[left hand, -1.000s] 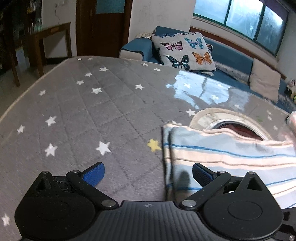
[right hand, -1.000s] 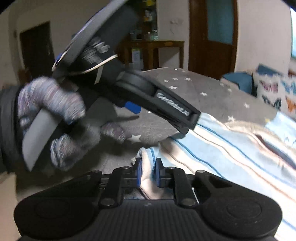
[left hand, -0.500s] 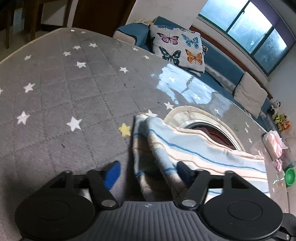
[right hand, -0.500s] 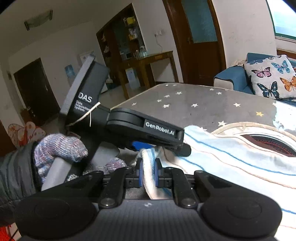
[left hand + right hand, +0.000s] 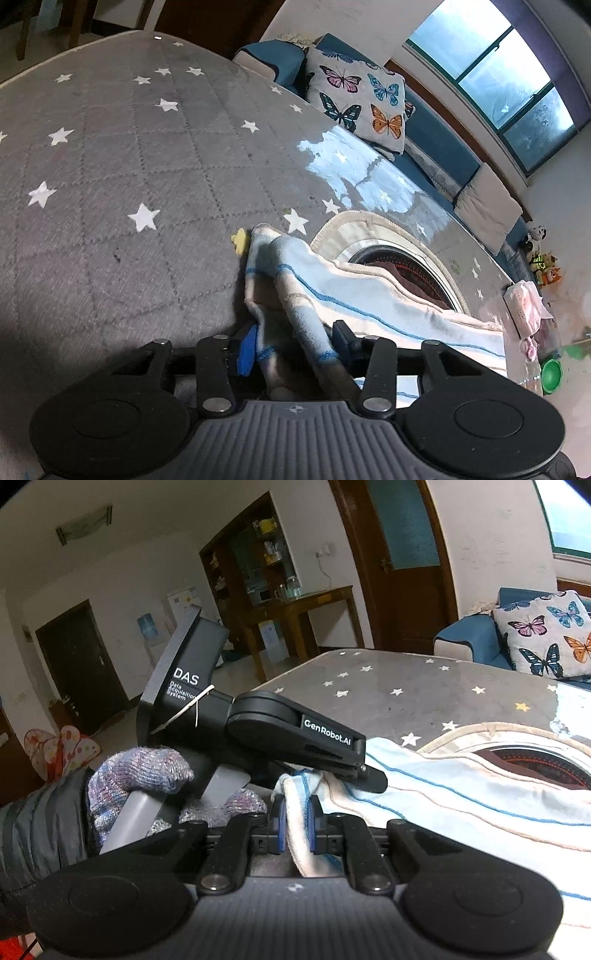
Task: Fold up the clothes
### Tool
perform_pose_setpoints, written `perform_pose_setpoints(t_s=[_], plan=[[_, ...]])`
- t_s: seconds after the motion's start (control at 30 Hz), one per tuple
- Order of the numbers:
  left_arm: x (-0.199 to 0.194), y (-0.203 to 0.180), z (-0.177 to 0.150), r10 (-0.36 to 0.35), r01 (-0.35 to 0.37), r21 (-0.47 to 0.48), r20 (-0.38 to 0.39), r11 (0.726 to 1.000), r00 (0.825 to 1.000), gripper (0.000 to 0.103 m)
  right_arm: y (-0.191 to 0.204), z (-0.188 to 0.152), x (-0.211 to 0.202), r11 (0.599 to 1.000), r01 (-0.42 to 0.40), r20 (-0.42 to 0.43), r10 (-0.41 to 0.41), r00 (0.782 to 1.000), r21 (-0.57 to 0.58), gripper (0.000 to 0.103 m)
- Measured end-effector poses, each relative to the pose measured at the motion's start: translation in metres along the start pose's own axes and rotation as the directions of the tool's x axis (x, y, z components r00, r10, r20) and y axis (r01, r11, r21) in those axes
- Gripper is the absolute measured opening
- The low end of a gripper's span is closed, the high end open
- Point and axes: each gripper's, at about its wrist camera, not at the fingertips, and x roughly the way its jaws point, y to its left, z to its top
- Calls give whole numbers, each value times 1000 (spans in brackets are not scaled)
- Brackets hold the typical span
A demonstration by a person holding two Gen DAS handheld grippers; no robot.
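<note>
A pale blue garment with blue and beige stripes (image 5: 369,295) lies on the grey star-patterned table cover (image 5: 129,166). My left gripper (image 5: 293,343) is closing its jaws. A bunched fold of the garment's corner sits between them, and both pads touch the cloth. My right gripper (image 5: 295,827) is shut on a white, blue-trimmed edge of the same garment (image 5: 461,794), lifted a little off the table. In the right wrist view the left gripper's black body (image 5: 266,723) sits just behind and to the left, held by a gloved hand (image 5: 136,775).
A round cream-rimmed mat with a dark red middle (image 5: 406,266) lies partly under the garment. A pink packet (image 5: 524,302) and a green bowl (image 5: 550,373) are at the right. A blue sofa with a butterfly cushion (image 5: 362,99) stands behind the table.
The left jaws have gone from wide apart over the garment's corner to closed in on a bunched fold of it. The right gripper has lifted its held edge slightly.
</note>
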Motion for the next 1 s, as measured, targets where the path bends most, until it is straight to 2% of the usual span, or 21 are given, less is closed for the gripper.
perform_pose_setpoints(t_s=[0.03,0.17,0.3,0.37,0.43,0.53,0.7,0.83,1.0], plan=[[1,0,-1,-4,4,-4,-2,1000,1000,29,0,-1,1,1000,1,-2,-1,1000,-2,10],[2,-2,-4,-1,1,0,10,1000,1000,19,0,-4,1,1000,2,-16,-2,1000,0,11],[2,-2,-5,6,-6,-2,29,1000,1000,15,-2,-8,-7,1000,3,-19,-3,1000,-11,19],[2,-1,-6,6,-6,-2,32,1000,999,14,-6,-11,-15,1000,25,-16,-25,1000,-16,22],[2,0,-6,4,-4,-4,37,1000,999,12,-20,-14,-20,996,85,-16,-85,996,-14,22],[-2,0,-6,-3,3,0,56,1000,998,12,-48,-13,-23,982,188,-24,-188,982,0,22],[-14,5,-6,3,-4,2,85,1000,996,11,-100,-3,-11,938,341,-43,-339,940,59,22],[-19,12,-8,11,-10,-7,85,1000,996,11,-134,3,14,908,400,-85,-392,916,121,16],[-29,11,-8,-2,4,-20,101,1000,995,10,-134,5,37,895,441,-85,-436,896,58,16]])
